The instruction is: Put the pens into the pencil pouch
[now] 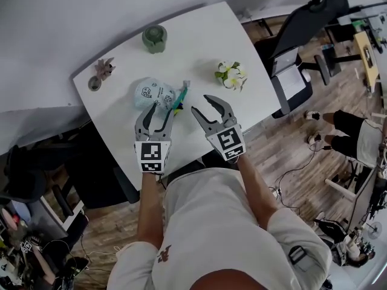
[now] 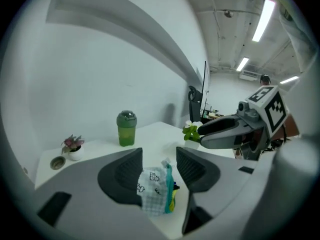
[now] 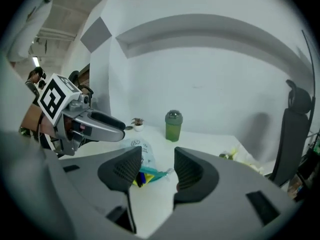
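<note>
Left tongs [image 1: 156, 118] and right tongs [image 1: 204, 106] hang open and empty over the table [image 1: 193, 41]. The pouch [image 1: 151, 93] lies below, pens [image 3: 145, 178] poking from its mouth; left unclosed, they may slide out.

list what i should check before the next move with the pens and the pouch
1. Left gripper empty, jaws apart: ok.
2. Right gripper empty, jaws apart: ok.
3. Pens fully inside the pouch: not ok, their ends poke out of its mouth.
4. Pouch closed: not ok, the mouth is open around the pens.
5. Stray pens on the table: ok, none in view.
6. Green cup and flowers apart from the pouch: ok.
</note>
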